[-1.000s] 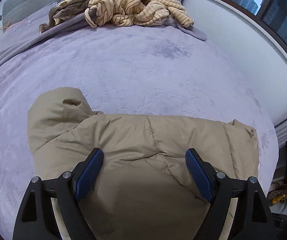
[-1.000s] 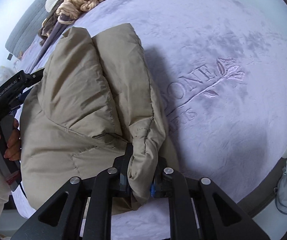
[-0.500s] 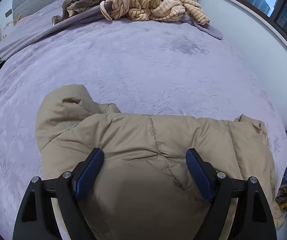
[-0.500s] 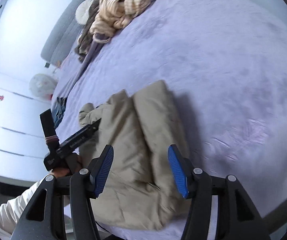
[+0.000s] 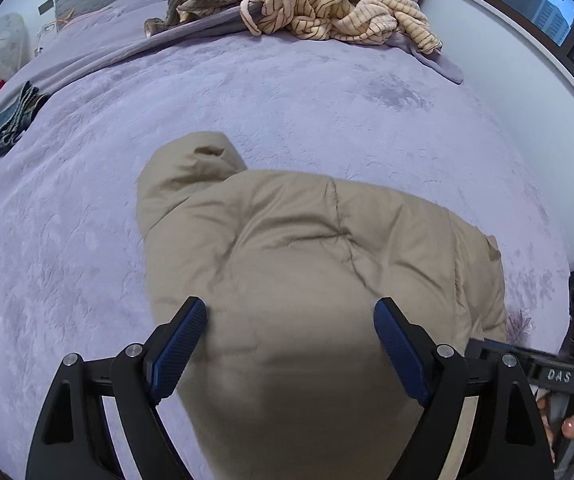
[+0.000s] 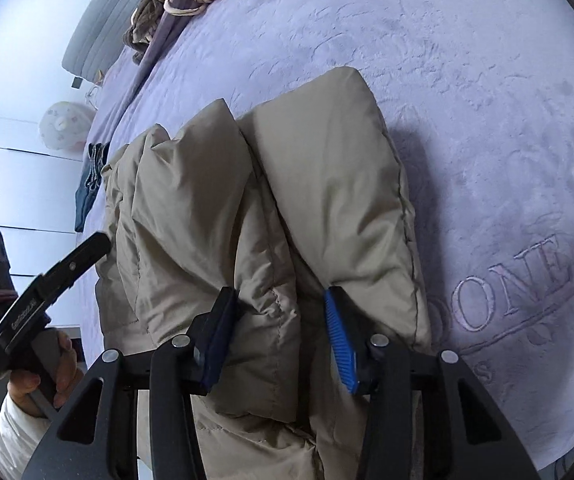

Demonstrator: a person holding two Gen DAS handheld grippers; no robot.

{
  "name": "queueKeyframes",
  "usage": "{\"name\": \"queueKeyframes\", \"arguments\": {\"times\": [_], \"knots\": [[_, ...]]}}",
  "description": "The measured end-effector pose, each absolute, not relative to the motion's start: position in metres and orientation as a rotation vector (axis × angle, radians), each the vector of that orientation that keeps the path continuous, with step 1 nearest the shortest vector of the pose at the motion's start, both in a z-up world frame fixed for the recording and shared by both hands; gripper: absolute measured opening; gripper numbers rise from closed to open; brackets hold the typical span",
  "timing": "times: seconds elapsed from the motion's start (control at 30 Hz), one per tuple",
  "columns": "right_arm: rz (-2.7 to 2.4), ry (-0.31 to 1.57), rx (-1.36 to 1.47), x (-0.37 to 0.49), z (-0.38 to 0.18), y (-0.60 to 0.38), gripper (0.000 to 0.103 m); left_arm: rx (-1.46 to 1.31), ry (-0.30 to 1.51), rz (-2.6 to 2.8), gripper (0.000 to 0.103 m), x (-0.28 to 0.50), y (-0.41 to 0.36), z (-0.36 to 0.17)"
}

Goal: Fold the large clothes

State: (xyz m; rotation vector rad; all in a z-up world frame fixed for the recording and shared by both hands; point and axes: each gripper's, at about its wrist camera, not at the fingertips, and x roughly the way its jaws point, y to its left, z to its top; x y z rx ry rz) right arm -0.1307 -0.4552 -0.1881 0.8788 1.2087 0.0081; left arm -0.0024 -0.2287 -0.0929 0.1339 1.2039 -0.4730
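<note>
A beige puffer jacket (image 5: pixel 307 248) lies folded in a bundle on the purple bedspread (image 5: pixel 247 92). My left gripper (image 5: pixel 290 342) is open, its blue pads spread wide just above the jacket's near part. In the right wrist view the jacket (image 6: pixel 287 208) shows as two padded rolls side by side. My right gripper (image 6: pixel 285 332) is open with its jaws around a fold of the jacket's near edge, not clamped. The left gripper's handle (image 6: pixel 27 304) and the hand holding it show at the left.
A heap of striped cream and brown clothes (image 5: pixel 327 4) lies at the far side of the bed. Folded blue jeans (image 5: pixel 3 128) lie at the left edge. A white wall (image 5: pixel 527 92) borders the bed on the right. Embroidered lettering (image 6: pixel 519 280) marks the bedspread.
One second ago my right gripper was shut on the jacket's edge; it let go, lifted away, and now is back low with its open jaws around a fold. My left gripper stayed open over the jacket.
</note>
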Motion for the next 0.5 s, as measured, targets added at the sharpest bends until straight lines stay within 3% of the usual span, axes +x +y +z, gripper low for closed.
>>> {"name": "queueKeyframes", "arguments": {"times": [0.47,0.5], "knots": [[-0.030,1.242,0.765,-0.147,-0.169,-0.436,0.050,-0.001,1.315,-0.363,0.087,-0.053,-0.155,-0.100],[-0.032,1.242,0.780,-0.147,-0.165,-0.436,0.051,0.000,1.319,-0.355,0.095,-0.054,-0.153,-0.100]]}}
